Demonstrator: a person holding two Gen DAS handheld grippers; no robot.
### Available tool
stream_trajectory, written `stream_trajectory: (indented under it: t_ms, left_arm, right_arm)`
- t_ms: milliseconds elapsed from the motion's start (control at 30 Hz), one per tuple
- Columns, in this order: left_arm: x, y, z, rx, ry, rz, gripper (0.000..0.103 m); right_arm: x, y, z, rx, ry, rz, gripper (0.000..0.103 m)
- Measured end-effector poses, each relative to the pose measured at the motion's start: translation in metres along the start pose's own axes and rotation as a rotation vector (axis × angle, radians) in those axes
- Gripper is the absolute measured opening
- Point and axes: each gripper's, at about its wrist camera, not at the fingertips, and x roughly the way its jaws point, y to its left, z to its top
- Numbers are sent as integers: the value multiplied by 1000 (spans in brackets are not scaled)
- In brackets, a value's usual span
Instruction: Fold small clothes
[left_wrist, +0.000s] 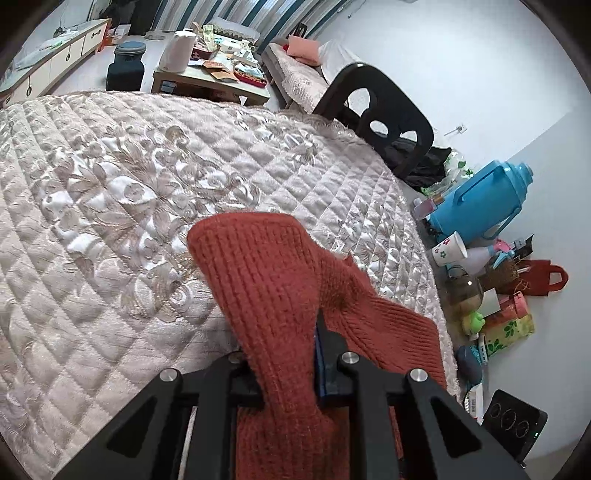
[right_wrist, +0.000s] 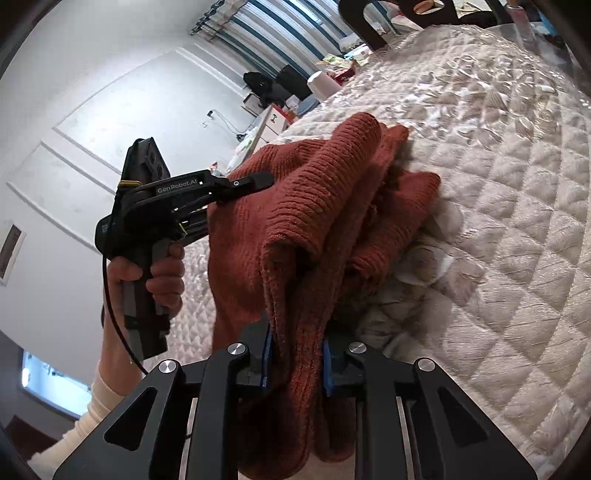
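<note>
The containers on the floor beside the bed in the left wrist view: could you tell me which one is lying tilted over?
The big blue jug leans over, spout toward the wall. The white flowered cup beside it stands nearly upright.

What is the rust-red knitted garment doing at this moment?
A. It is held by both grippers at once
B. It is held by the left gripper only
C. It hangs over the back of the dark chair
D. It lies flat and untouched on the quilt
A: the rust-red knitted garment sits pinched in the jaws of the right gripper, and the left gripper clamps another part of it.
</note>
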Motion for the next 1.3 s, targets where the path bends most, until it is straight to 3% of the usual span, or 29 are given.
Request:
stream_trajectory:
  t_ms: [433, 900, 1133, 1300]
  left_arm:
    - [-66, 32, 2, -40, -69, 13, 19]
    - [-153, 131, -8, -158, -152, 139, 19]
    - [-170, 167, -16, -188, -152, 184, 20]
    - [-158, 189, -21, -216, -114, 198, 20]
  right_arm:
    - [22, 52, 4, -32, 25, 55, 20]
    - [118, 117, 6, -61, 154, 179, 21]
    - [153, 127, 4, -48, 218, 224, 21]
    - [171, 124, -4, -45, 245, 188, 21]
